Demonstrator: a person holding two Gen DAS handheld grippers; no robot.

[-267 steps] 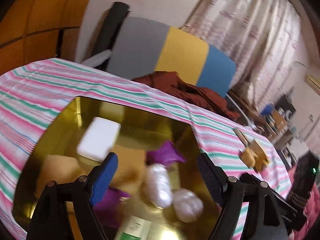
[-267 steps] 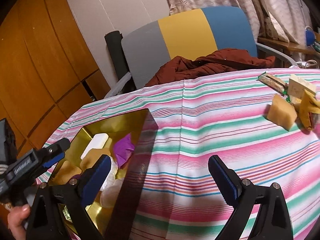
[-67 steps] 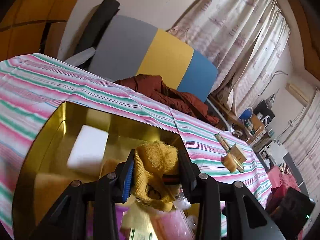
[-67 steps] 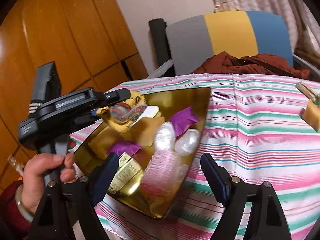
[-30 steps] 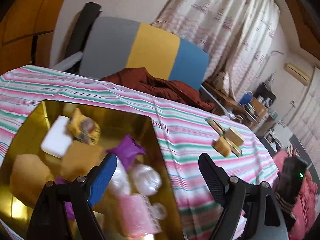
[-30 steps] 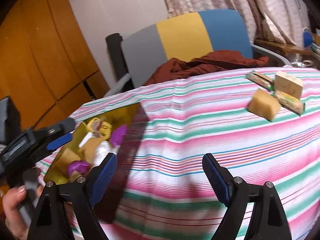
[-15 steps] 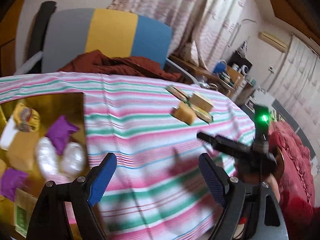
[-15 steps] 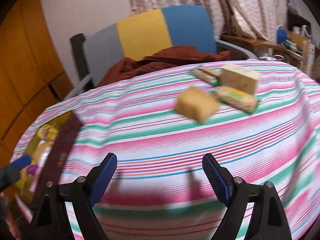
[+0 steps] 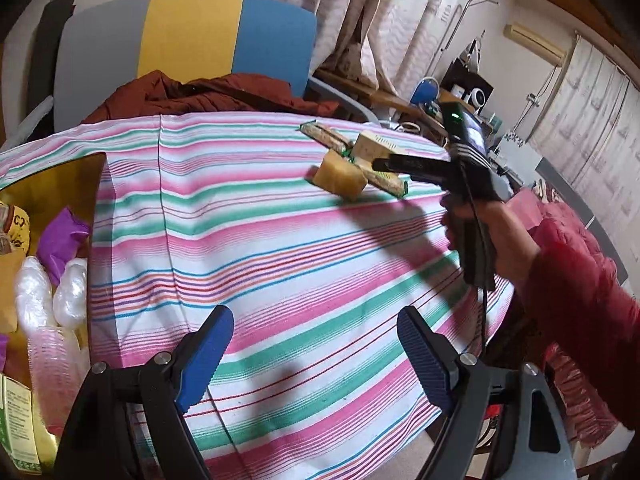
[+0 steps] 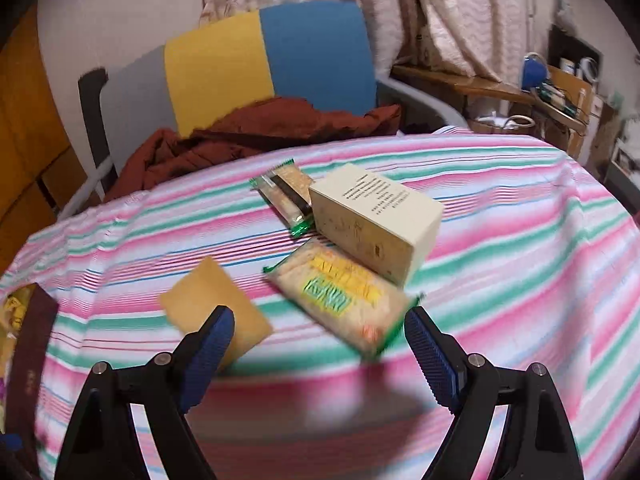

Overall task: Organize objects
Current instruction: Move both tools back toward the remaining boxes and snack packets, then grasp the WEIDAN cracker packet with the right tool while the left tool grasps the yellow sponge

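**Four loose items grouped on the striped counter, both grippers released**

Four items are seen together on the far part of the counter (image 10: 520, 280), which is covered by a pink, green and white striped cloth. A cream box (image 10: 376, 220) with printed text is lying on its side. A clear-wrapped biscuit pack (image 10: 286, 196) is set just behind it, on its left. A blurred snack packet (image 10: 344, 300) with yellow and green print is placed in front of the box, touching or nearly touching it. A tan sponge block (image 10: 216, 308) is found to the left of the packet, partly hidden by the left finger of the right gripper (image 10: 320, 340).

The right gripper is held released above the counter, nothing being caught between its blue pads, with the snack packet framed just ahead of the gap. In the left wrist view it is seen gripped by a hand (image 9: 496, 236) in a red sleeve, reaching over the same group.

The left gripper (image 9: 316, 344) is likewise released and empty, poised over bare striped cloth. At the left edge of that view a gold tray (image 9: 52, 184) is shown holding a purple pouch (image 9: 60, 236), clear wrapped bundles (image 9: 52, 296) and other sorted things. Behind the counter a grey, yellow and blue chair (image 9: 188, 40) is draped with a dark red garment (image 9: 200, 92).
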